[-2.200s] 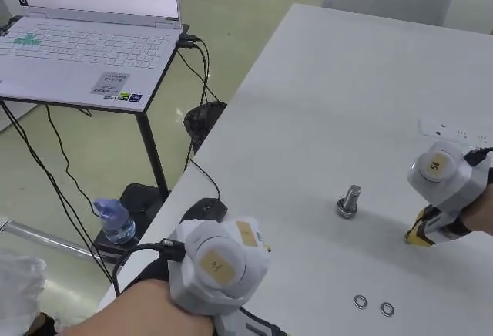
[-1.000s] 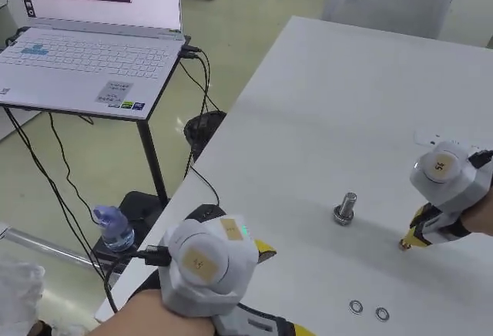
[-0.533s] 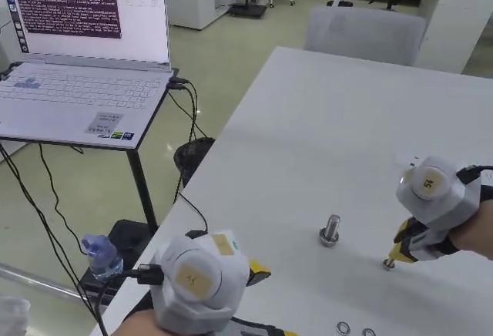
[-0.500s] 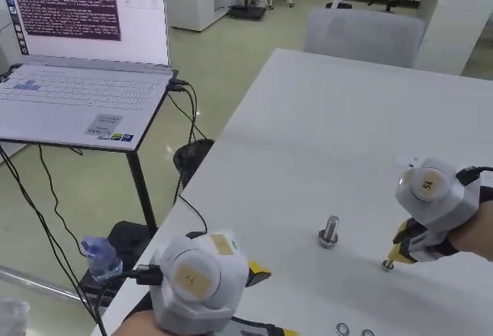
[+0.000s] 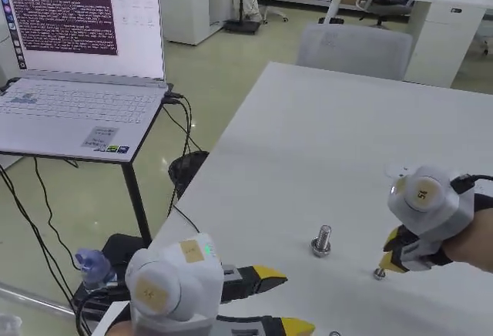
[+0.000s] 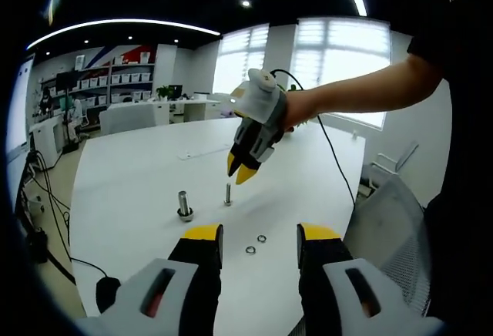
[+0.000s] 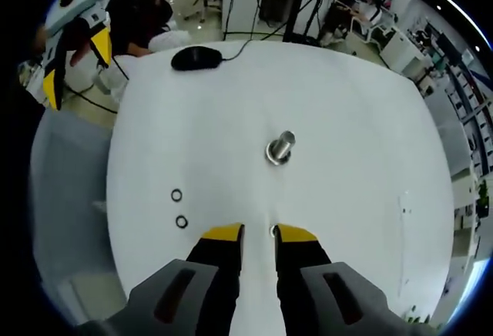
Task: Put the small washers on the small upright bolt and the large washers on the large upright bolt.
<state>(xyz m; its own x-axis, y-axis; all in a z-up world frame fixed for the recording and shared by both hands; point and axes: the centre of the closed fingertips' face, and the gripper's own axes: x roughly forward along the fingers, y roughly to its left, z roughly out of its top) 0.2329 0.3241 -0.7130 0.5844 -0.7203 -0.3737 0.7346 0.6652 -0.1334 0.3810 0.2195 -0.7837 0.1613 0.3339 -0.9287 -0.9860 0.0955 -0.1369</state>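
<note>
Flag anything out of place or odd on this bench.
Nothing stands out. The large bolt and the small bolt both stand upright on the white table, and the two washers lie flat near them, apart from each other.

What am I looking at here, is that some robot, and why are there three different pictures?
No robot: a person works two hand-held tongs. One picture comes from a camera on the person's head; each round one comes from a camera riding on one pair of tongs, looking along its jaws. On the white table stand a large bolt and a small bolt, with two washers lying nearby. The left tongs are open and empty. The right tongs hover just above the small bolt, slightly open, holding nothing. A laptop sits beside the table.
</note>
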